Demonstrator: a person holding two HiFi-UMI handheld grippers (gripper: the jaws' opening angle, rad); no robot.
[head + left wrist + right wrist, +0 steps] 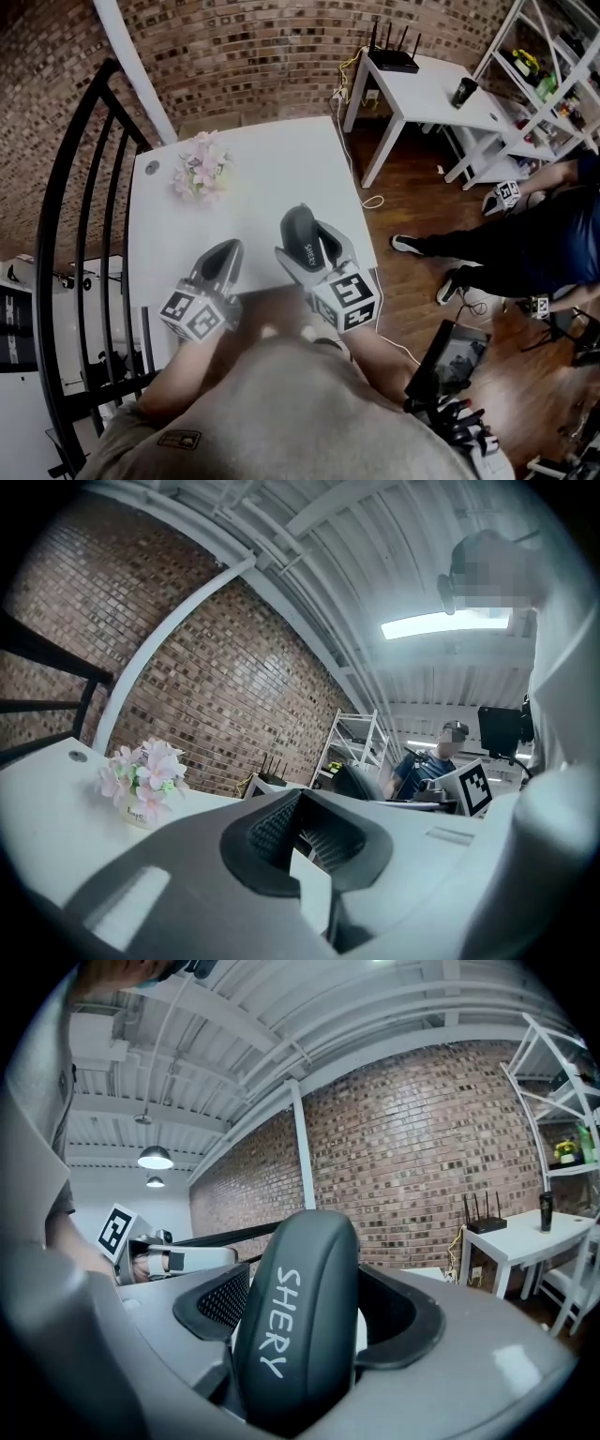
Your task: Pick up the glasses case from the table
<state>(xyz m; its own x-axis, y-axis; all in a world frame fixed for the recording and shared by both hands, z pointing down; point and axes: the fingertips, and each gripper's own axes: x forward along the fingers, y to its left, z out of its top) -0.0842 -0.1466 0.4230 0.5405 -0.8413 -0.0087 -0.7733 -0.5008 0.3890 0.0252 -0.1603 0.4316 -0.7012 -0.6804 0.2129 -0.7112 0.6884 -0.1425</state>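
White table by brick wall: our right gripper clamps the dark grey oval glasses case, apparently lifted, 4 o'clock from the pink flower pot. Left gripper spread, empty. Pick looks done; next we just hold the squeeze steady.

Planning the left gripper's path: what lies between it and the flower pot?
Bare table only, between left gripper and flower pot; the head view shows it.

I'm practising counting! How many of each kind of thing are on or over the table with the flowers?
Glasses case: 1
Flower pot: 1
Tongs: 2 (left tongs, right tongs)
Total: 4
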